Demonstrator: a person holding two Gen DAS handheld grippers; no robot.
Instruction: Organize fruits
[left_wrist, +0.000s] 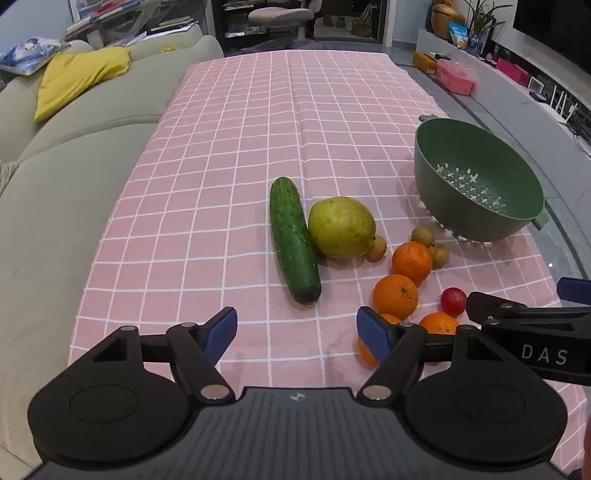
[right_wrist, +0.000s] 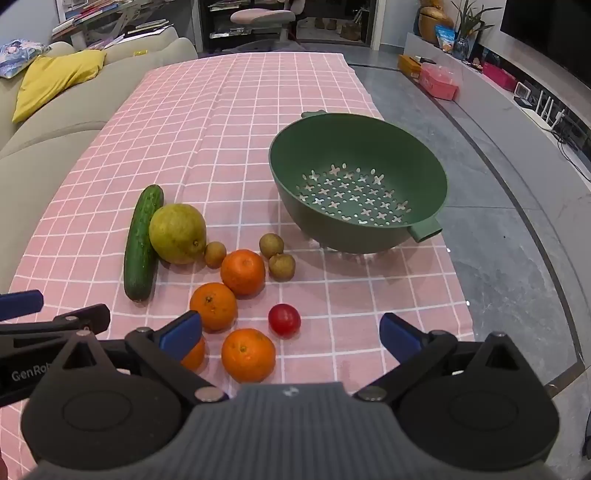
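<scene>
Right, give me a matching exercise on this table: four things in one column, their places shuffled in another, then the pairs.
Things:
1. cucumber
2. colander
3. cherry tomato
4. right gripper

Places:
A. nearest the camera, open over an orange
B. touching the green pear's left side
C. empty, at the cloth's right edge
D. alone, right of the oranges

Pairs: 1-B, 2-C, 3-D, 4-A

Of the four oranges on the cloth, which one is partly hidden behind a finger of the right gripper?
The orange nearest the camera on the left, behind the right gripper's left finger. The other three oranges lie in full view.
</scene>
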